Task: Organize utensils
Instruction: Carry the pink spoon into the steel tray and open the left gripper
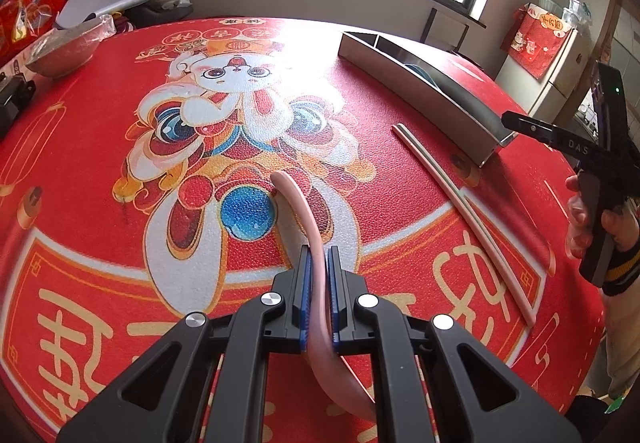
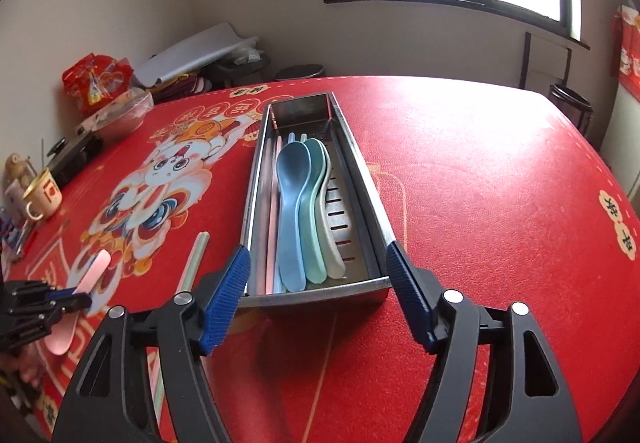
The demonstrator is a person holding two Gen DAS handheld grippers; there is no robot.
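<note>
My left gripper (image 1: 319, 255) is shut on a pink spoon (image 1: 304, 211). The handle sticks out ahead over the red tablecloth and the bowl hangs below the fingers. It also shows at the lower left of the right wrist view as left gripper (image 2: 86, 299) holding the pink spoon (image 2: 96, 271). My right gripper (image 2: 318, 253) is open, its blue pads either side of the near end of a steel utensil tray (image 2: 372, 203) without touching it. In the tray lie a blue spoon (image 2: 292, 203), a green spoon (image 2: 314, 203), a white spoon (image 2: 334, 243) and pale chopsticks (image 2: 274, 203). A loose pair of chopsticks (image 1: 460, 211) lies on the cloth beside the tray (image 1: 420, 83).
A mug (image 2: 42, 195), a metal bowl (image 1: 64, 51) in plastic wrap, a black device (image 2: 72, 159) and red snack bags (image 2: 96, 79) crowd the table's far left edge. A hand (image 1: 592, 219) holds the right tool at the right edge. A fridge (image 1: 560, 71) stands beyond.
</note>
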